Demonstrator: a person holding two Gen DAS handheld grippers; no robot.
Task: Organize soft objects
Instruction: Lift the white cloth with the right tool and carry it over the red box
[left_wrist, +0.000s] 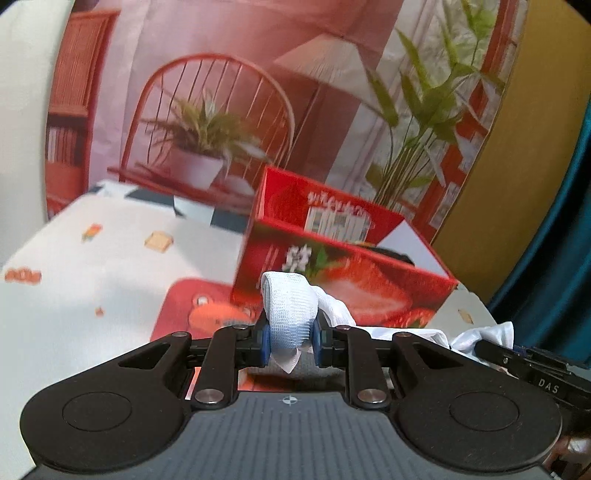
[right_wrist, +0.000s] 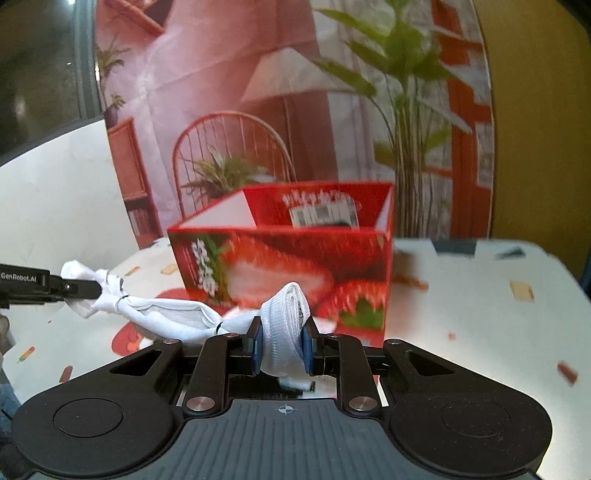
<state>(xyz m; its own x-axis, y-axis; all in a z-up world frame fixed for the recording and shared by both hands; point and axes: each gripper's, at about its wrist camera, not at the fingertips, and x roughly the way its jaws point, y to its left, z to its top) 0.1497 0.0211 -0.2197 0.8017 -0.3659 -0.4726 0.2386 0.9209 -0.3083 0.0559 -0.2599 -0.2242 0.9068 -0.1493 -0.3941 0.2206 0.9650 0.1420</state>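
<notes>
The red box (right_wrist: 295, 266) hides its own floor and most of its contents; its printed lettering is blurred past reading.

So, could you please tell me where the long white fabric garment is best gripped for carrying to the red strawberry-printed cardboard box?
By its two bunched ends, as now: the left gripper and right gripper each pinch a folded end of the white fabric garment from the near side. It is long and limp, so end grips likely stop it sagging on the way to the red strawberry-printed cardboard box.
</notes>
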